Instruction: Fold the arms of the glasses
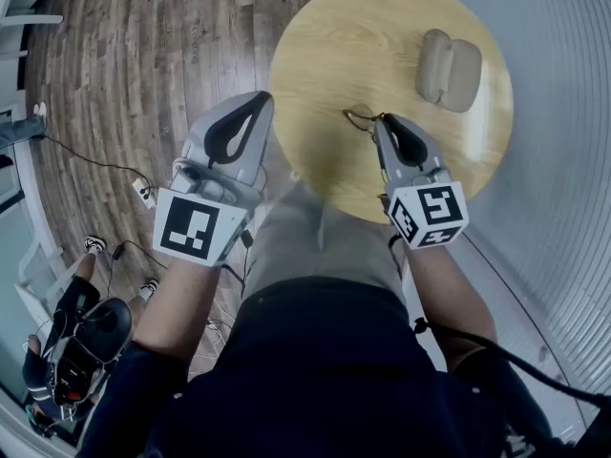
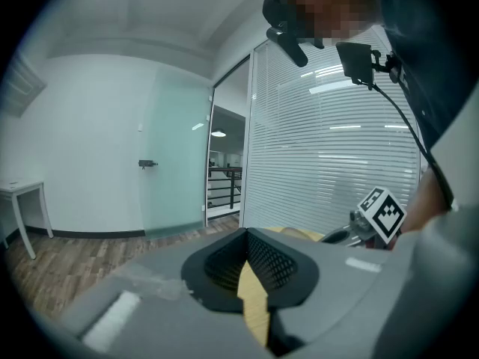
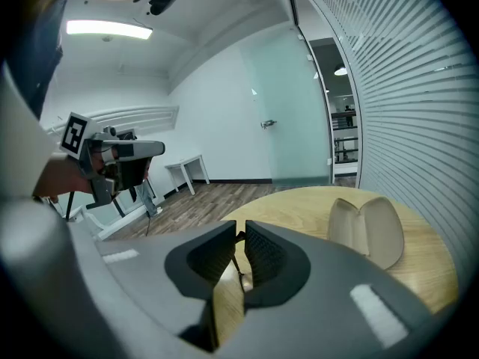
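Observation:
Thin dark wire-framed glasses [image 1: 361, 115] hang just above the near part of the round wooden table [image 1: 363, 36]. My right gripper [image 1: 379, 119] is shut on them. In the right gripper view a thin dark piece of the glasses [image 3: 239, 271] runs between the nearly closed jaws of the right gripper [image 3: 239, 235]; the rest of the frame is hidden. My left gripper [image 1: 260, 98] hovers beside the table's left edge, about level with the right one. In its own view the left gripper [image 2: 245, 232] is shut with nothing between its jaws.
An open beige glasses case [image 1: 449, 70] lies at the table's far right, also seen as the case [image 3: 367, 230] ahead of the right jaws. A slatted glass wall [image 1: 563, 160] runs along the right. Cables [image 1: 95, 165] and a seated person [image 1: 67, 342] are on the wooden floor at left.

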Demonstrator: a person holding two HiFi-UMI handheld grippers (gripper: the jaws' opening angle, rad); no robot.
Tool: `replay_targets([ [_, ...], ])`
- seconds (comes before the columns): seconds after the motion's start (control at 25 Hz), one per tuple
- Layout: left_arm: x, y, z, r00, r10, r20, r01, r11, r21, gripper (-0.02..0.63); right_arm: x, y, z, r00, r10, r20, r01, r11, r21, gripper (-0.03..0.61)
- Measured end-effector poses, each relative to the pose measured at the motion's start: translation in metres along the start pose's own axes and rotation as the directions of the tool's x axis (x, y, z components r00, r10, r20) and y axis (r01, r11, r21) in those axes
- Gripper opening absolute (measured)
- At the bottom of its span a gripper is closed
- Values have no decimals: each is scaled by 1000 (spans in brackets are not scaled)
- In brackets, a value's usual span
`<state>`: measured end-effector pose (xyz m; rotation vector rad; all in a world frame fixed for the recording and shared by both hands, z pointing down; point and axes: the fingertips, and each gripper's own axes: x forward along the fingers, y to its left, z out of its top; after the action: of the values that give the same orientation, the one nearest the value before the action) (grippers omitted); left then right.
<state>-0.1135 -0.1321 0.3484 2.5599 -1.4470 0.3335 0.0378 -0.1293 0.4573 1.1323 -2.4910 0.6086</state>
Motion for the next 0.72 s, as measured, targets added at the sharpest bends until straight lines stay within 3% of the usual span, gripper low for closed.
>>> replay_targets([
  [0.72,-2,-18,-3,999,-25,-25,26,1000,10,2,-18,-5,-16,1000,-30,-8,30,999,21,44],
])
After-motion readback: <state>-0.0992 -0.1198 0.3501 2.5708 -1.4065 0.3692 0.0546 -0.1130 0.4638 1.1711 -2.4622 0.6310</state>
